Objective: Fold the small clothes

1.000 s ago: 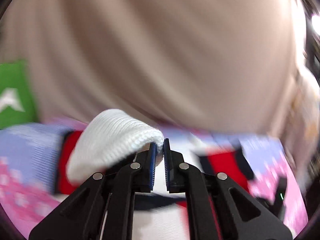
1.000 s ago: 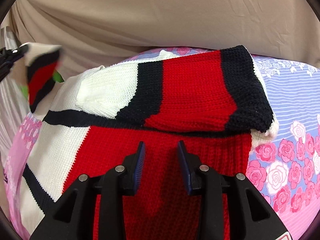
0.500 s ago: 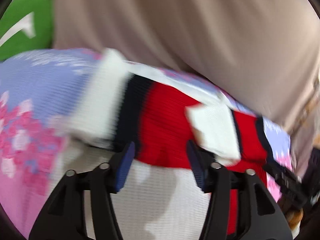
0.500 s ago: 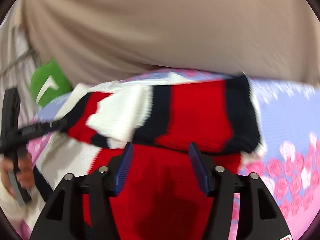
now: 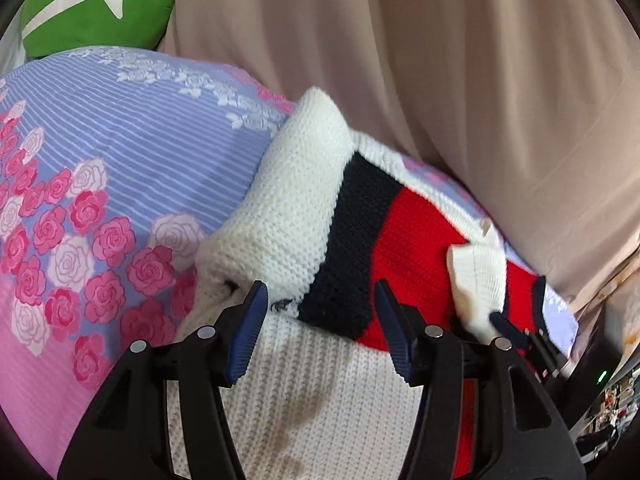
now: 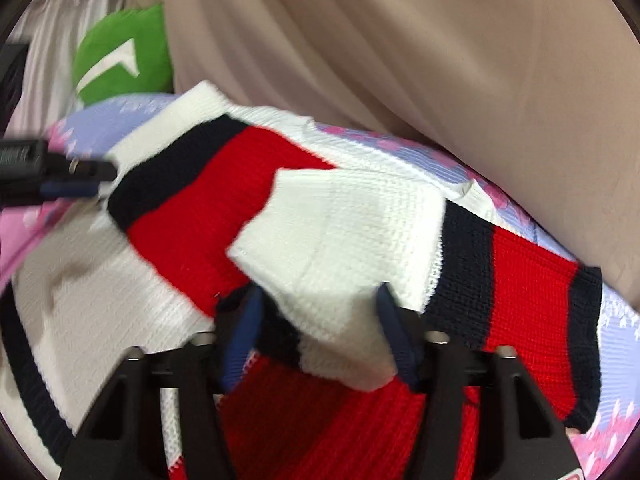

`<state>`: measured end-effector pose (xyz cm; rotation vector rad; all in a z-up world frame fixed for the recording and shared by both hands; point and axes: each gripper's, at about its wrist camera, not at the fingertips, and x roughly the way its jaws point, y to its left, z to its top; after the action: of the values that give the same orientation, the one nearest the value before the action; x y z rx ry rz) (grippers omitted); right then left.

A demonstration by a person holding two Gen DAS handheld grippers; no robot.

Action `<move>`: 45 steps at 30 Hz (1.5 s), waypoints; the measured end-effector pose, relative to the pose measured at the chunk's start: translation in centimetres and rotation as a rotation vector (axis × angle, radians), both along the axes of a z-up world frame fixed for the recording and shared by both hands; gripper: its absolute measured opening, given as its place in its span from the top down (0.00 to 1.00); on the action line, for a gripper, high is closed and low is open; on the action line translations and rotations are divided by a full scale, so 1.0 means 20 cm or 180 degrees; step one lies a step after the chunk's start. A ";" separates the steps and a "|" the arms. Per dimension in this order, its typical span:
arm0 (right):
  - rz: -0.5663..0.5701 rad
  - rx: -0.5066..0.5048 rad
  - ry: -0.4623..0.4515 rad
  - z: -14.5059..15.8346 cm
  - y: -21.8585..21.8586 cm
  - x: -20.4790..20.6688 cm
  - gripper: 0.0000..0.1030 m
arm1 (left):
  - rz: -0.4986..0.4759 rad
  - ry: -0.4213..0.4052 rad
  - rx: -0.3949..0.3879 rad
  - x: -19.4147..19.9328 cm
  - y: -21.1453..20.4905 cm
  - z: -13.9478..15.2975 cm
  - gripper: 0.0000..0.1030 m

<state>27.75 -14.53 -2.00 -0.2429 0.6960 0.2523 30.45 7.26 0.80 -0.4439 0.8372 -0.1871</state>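
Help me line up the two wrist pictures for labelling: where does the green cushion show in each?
Left wrist: green cushion in the top left corner, above the floral sheet.
Right wrist: green cushion at upper left, beyond the white sleeve end of the sweater.
Shared landmark: the beige drape behind the bed, also in the right wrist view.

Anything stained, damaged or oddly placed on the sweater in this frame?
Yes. The sweater's white knit panel carries a brownish stain, just beyond the left gripper; it shows as a dull smudge against clean white. A loose dark thread end also pokes out by the folded sleeve.
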 end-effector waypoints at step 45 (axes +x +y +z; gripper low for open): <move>0.0516 0.1070 0.0363 0.19 0.18 0.53 0.65 | 0.0348 -0.0200 0.0334 0.08 -0.10 -0.13 0.91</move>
<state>38.41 -10.90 1.77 0.0373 0.7355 0.5355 32.11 5.23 -1.71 -0.3823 0.7553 -0.0557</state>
